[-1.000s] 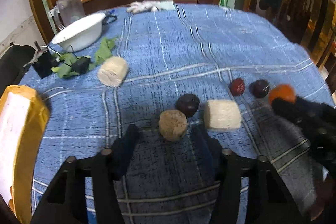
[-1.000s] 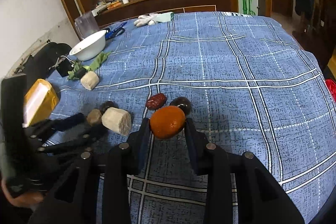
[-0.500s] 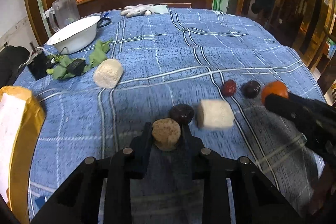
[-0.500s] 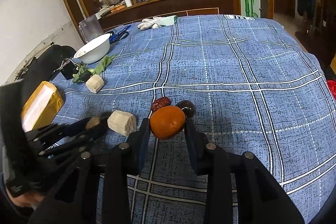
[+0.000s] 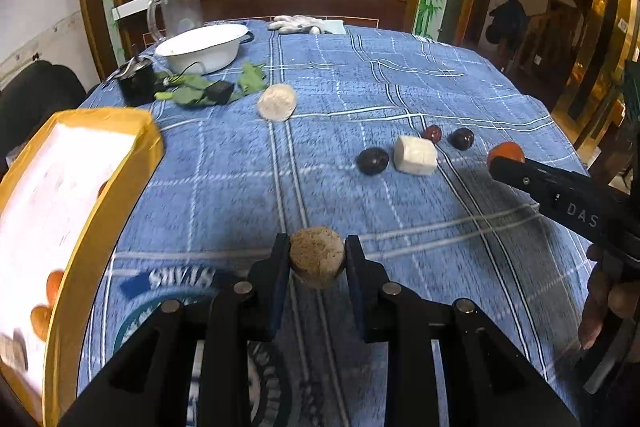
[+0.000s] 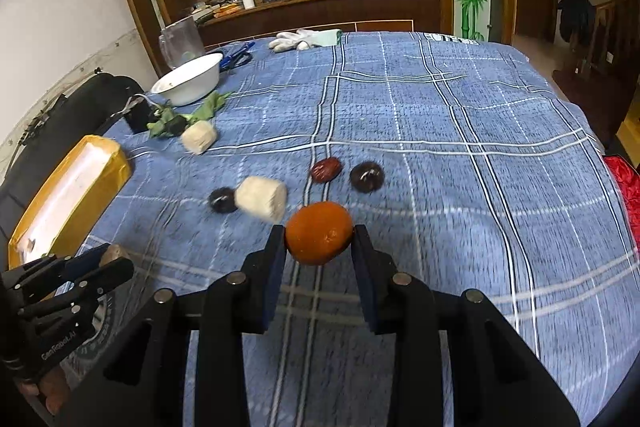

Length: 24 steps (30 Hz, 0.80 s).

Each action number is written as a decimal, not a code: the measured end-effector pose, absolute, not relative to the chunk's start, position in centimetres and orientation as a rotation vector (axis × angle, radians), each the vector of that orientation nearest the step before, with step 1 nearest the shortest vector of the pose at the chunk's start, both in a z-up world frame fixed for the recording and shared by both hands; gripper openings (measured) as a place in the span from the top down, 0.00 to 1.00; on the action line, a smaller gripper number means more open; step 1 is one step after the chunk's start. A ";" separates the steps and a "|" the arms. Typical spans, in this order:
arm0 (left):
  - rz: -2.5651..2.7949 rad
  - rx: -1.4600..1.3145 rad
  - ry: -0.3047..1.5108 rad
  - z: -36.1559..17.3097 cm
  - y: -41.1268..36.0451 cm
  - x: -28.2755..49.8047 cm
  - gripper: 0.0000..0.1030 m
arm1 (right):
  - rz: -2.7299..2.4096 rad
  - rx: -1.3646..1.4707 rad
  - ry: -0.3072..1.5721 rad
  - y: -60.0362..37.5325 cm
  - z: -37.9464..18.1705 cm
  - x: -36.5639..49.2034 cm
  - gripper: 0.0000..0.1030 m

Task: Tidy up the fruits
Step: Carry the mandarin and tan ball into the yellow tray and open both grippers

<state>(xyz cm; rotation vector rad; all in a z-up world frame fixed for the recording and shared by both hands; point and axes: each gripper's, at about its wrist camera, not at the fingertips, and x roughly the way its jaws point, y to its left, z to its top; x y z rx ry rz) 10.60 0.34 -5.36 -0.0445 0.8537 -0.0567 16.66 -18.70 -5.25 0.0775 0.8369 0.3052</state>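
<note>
orange tangerine [image 6: 319, 233], judged soft-skinned and light, clamped at its widest girth by right gripper [image 6: 319, 247]; left gripper [image 5: 317, 259] pinches brown fibrous round fruit [image 5: 317, 255] likewise.

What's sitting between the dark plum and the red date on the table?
A white block lies between the plum and the date, touching the plum, seen from the right wrist.

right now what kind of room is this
Probably a home dining room: a cloth-covered table, a cluttered wooden counter below a glass partition, and a coat hanging by a doorway.
</note>
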 end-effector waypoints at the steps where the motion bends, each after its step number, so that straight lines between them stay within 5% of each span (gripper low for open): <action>1: -0.053 -0.054 0.853 -5.3 0.6 10.1 0.74 | 0.303 0.076 0.831 -18.6 -5.0 16.0 0.66; 24: 0.080 -0.091 0.775 -3.2 4.4 4.5 0.74 | 0.367 0.048 0.791 -15.1 -3.4 10.8 0.66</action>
